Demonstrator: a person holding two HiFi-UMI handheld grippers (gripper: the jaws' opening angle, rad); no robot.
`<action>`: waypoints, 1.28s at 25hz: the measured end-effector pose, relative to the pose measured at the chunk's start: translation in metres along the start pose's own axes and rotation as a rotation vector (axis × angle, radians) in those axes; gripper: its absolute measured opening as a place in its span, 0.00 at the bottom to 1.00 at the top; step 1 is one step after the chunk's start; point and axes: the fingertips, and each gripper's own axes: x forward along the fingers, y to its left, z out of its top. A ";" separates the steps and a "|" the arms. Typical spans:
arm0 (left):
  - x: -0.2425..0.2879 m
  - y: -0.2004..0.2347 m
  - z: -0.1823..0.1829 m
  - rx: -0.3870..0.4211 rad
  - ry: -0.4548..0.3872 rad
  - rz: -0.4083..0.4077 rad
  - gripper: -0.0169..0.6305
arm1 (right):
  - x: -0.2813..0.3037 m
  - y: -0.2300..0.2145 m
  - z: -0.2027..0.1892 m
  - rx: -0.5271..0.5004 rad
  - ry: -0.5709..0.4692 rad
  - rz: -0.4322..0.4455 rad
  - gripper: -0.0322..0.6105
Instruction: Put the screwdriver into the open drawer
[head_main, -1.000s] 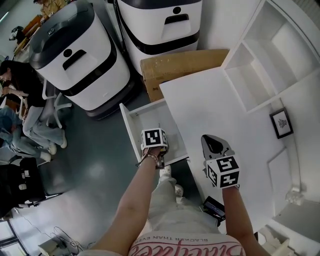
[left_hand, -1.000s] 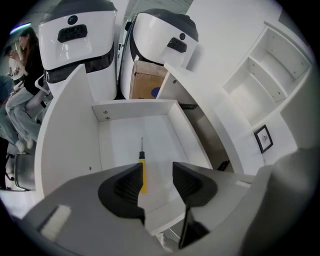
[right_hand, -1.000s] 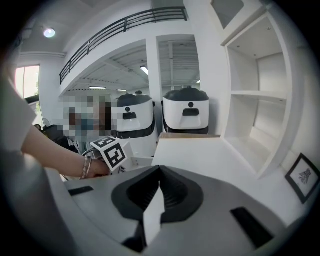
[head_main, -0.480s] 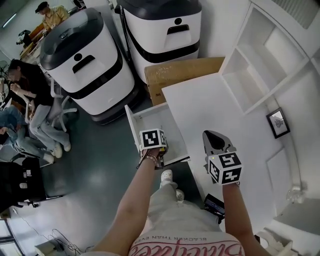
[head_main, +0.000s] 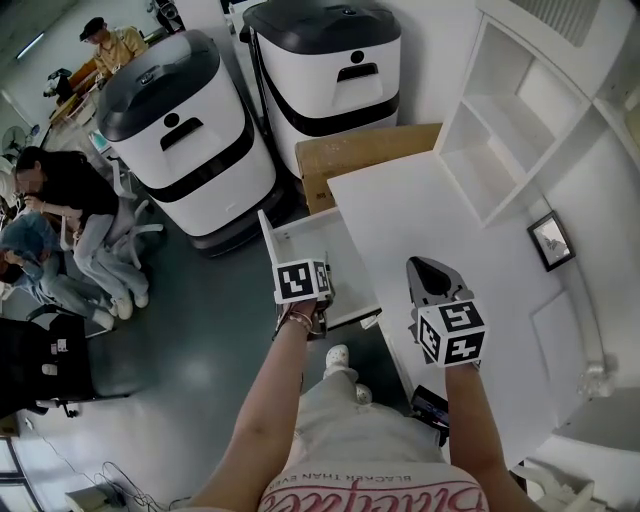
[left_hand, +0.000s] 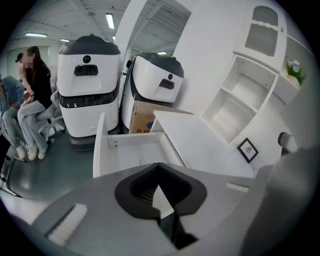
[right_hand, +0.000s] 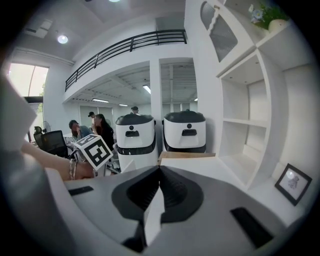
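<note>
Two white machines with black bands (head_main: 190, 130) stand on the floor well ahead of the left gripper (left_hand: 159, 167). Seated people (head_main: 70, 210) are off to its left.

The white desk (head_main: 420, 230) lies under and ahead of the right gripper (right_hand: 160, 170). A white shelf unit (head_main: 520, 110) stands at the desk's far right.

A cardboard box (head_main: 350, 150) sits ahead of both grippers, between the machines and the desk.

The open drawer (head_main: 320, 250) juts from the desk's left edge, directly below and ahead of the left gripper.

On both grippers the jaws are closed tip to tip with nothing between them.

A small framed picture (head_main: 552, 240) leans to the right of the right gripper.

The screwdriver cannot be made out. The left gripper hides the drawer's near end, and the drawer floor that shows appears bare.
</note>
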 end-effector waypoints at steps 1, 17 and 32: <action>-0.006 -0.002 0.002 0.009 -0.016 -0.001 0.04 | -0.003 0.002 0.002 -0.003 -0.008 0.001 0.06; -0.129 -0.030 0.028 0.183 -0.374 -0.040 0.04 | -0.069 0.036 0.023 -0.120 -0.124 -0.008 0.06; -0.271 -0.070 0.044 0.401 -0.809 -0.047 0.04 | -0.127 0.063 0.060 -0.222 -0.288 -0.008 0.06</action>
